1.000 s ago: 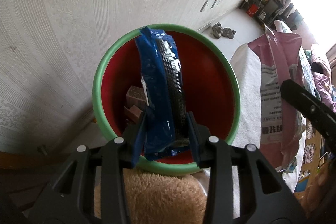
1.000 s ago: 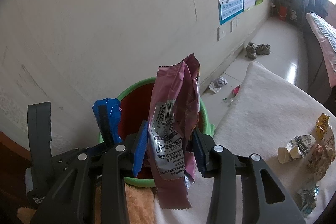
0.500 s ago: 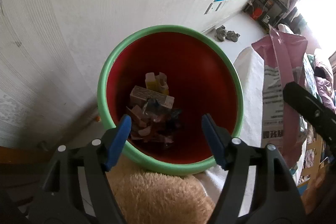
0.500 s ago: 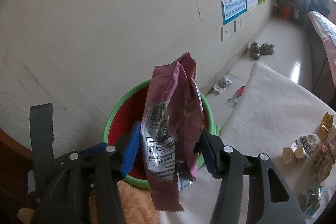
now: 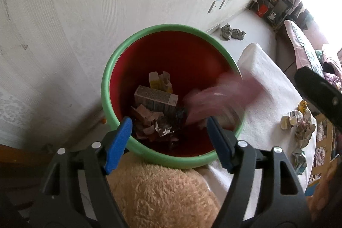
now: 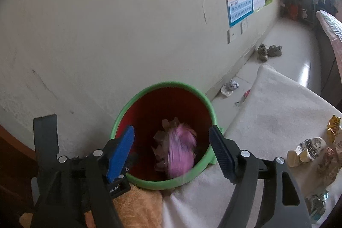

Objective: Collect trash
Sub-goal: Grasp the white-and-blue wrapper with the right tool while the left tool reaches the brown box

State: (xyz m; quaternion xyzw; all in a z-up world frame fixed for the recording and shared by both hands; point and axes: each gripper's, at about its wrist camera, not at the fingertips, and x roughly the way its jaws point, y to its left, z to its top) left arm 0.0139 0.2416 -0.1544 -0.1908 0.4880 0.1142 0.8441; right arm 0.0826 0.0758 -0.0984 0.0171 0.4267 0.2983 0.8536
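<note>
A red bin with a green rim [image 5: 111, 69] stands by the wall, directly below both grippers. My left gripper [image 5: 168, 123] hangs over its near edge, jaws opening, with nothing between them. A pink wrapper [image 5: 218, 99] shows as a blur as it falls into the bin. In the right wrist view the same pink wrapper [image 6: 181, 151] drops inside the bin's rim [image 6: 162, 84], clear of my right gripper [image 6: 172, 131], whose jaws are opening. A cardboard box [image 5: 156, 97] and a yellow carton [image 5: 159, 80] lie among scraps at the bottom.
Crumpled wrappers [image 6: 307, 151] and a yellow packet [image 6: 333, 125] lie on the white cloth [image 6: 277, 112] at the right. Crumpled paper [image 6: 229, 87] and shoes [image 6: 269, 51] are on the floor by the wall. Fuzzy tan fabric [image 5: 162, 196] lies under the grippers.
The left gripper let go of the blue wrapper, which dropped into the bin. The right gripper's jaws spread and the pink wrapper slipped out and now falls.
</note>
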